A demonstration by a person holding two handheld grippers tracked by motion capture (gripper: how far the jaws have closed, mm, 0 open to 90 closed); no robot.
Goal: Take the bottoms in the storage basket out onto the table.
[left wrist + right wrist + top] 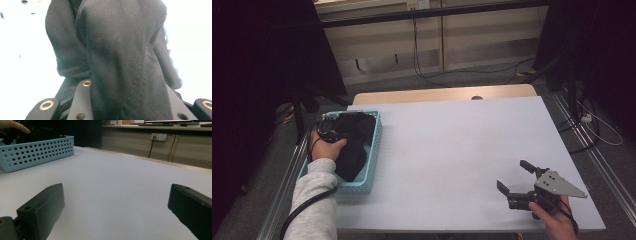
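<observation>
The setting is a lab or test room arranged for recording. A white-topped table (452, 150) stands between aluminium rails (597, 155) and dark curtains (267, 75), with loose cables (447, 75) trailing across the grey floor. Along the back wall runs a plain wooden bench (155, 142) fitted with a wall socket (159, 136), and monitors (170, 122) sit on its top.

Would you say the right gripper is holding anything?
No, the right gripper stands open above the bare table, with nothing between its jaws.
</observation>
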